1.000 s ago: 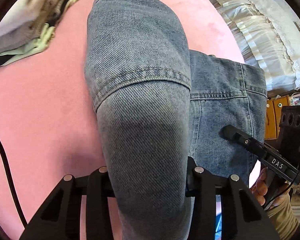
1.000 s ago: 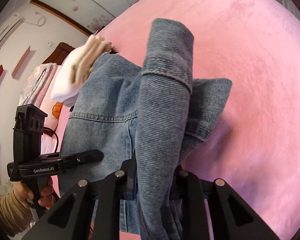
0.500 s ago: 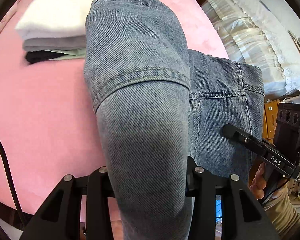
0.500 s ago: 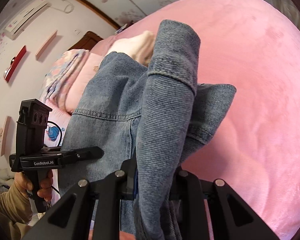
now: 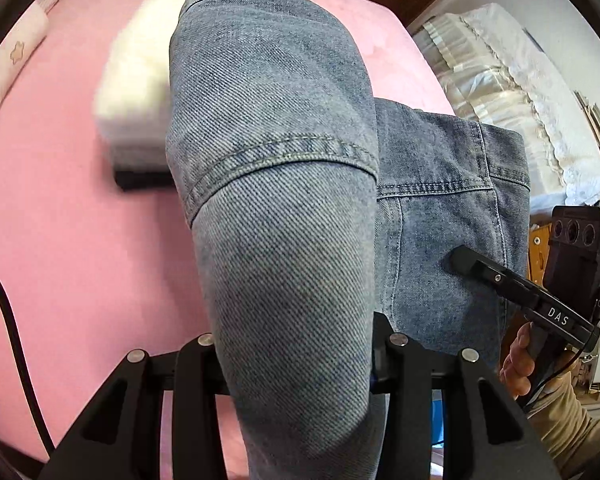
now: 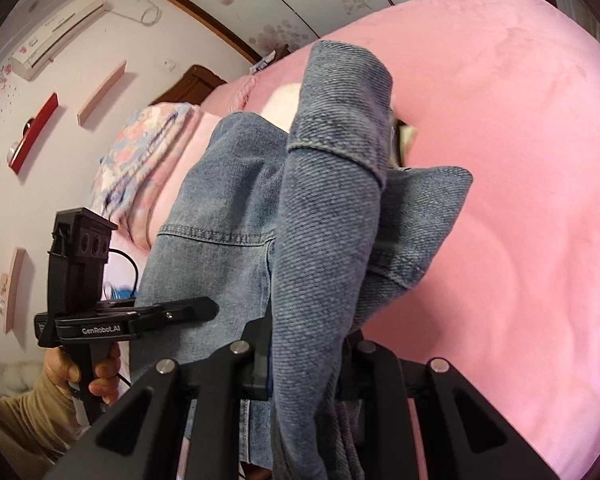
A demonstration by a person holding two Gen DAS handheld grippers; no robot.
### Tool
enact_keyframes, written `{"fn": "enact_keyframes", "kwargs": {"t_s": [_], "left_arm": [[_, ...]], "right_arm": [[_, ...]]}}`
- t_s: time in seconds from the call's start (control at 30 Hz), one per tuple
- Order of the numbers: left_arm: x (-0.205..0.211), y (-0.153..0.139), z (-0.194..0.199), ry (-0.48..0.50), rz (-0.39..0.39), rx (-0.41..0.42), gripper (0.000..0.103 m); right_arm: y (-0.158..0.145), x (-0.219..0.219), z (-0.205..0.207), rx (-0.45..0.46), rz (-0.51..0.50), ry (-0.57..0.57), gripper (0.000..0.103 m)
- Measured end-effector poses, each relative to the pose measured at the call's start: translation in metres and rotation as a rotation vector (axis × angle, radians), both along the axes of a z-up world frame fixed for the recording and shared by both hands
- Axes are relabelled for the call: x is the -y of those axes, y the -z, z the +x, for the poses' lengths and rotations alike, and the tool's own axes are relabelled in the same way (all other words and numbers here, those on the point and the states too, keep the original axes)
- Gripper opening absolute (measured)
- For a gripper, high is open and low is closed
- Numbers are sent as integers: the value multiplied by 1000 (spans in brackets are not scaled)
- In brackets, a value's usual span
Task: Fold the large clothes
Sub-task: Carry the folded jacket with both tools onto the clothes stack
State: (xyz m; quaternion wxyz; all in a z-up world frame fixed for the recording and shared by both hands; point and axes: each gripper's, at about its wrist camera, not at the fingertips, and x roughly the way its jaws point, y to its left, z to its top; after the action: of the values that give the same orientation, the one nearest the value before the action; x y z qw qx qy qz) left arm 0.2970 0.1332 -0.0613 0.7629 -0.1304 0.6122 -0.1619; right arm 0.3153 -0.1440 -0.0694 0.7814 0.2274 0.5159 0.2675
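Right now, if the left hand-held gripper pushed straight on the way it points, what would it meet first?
The denim garment it already grips: the cloth drapes ahead of the left hand-held gripper. Beyond that, probably the pink bed cover; depth is unclear.

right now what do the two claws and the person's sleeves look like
Both claws are matte black with silver screws. The left claw reads "GenRobot.AI", the right claw "DAS". Each carries a black three-lens block and a thin black cable. The sleeves are tan.
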Motion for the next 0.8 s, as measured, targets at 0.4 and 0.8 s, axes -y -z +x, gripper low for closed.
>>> {"fn": "enact_keyframes", "kwargs": {"t_s": [0.4, 0.8], "left_arm": [[-115, 2, 188, 37, 47, 162, 41], [-134, 78, 244, -5, 62, 150, 58]], "right_arm": [[27, -84, 209, 48, 106, 97, 19], [111, -89, 283, -60, -66, 172, 30]]}}
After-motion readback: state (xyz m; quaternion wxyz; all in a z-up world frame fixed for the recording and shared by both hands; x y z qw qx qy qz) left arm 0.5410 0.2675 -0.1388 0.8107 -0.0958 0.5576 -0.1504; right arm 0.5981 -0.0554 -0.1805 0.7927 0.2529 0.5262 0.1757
